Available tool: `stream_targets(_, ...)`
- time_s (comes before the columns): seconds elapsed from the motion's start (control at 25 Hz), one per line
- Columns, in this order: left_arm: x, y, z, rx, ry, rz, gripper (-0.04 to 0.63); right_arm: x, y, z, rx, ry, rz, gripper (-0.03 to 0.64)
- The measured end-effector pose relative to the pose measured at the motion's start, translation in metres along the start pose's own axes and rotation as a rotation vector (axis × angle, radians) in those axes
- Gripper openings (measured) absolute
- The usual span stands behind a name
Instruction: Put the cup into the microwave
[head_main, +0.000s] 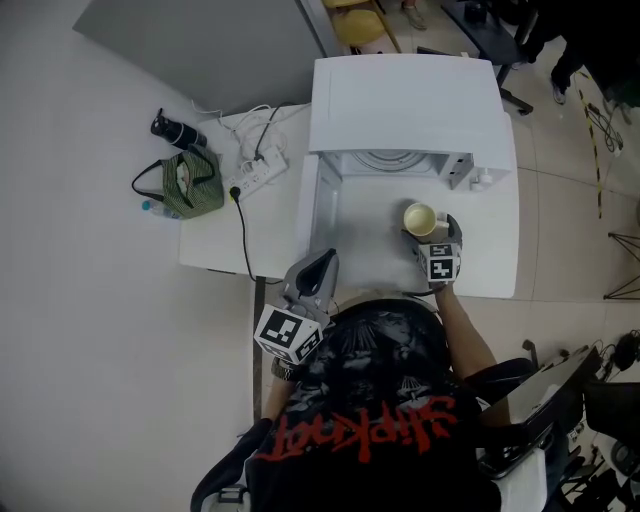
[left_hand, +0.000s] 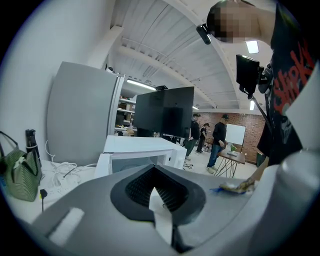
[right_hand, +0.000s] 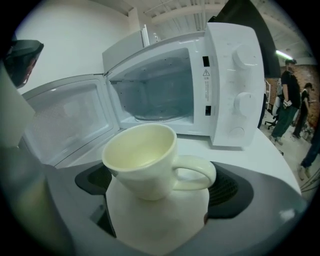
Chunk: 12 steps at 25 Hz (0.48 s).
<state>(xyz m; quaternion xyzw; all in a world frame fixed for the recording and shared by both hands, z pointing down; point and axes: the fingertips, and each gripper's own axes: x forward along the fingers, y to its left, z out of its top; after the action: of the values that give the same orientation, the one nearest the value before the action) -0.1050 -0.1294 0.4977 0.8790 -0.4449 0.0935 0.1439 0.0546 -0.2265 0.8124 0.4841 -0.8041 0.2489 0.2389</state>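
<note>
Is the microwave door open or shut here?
Open. In the right gripper view the microwave door is swung out to the left, leaving the cavity and its glass turntable exposed.

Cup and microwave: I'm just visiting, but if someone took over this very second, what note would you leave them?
Left gripper: shut, empty, low at the table's near edge.
Right gripper: jaws wide apart around the cup, apparently not pressing on it.
Cup: empty, on the white table in front of the microwave.
Done: the door is swung open and the chamber looks empty.
Left: grip the cup, lift it and set it inside.
</note>
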Motion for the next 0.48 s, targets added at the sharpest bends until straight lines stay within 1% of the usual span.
stream_targets(0.08, -0.001, 0.0, 0.0, 0.001, -0.003, 0.003, 0.004, -0.002, 0.0, 0.0, -0.019, -0.004, 0.011, 0.589)
stream_targets(0.28, -0.006, 0.003, -0.001, -0.004, -0.012, 0.017, 0.003, -0.005, 0.007, -0.002, -0.023, -0.023, 0.05, 0.589)
stream_targets(0.48, -0.003, 0.002, -0.003, -0.002, -0.011, 0.017, 0.003, -0.003, 0.013, 0.009, -0.06, -0.038, 0.065, 0.586)
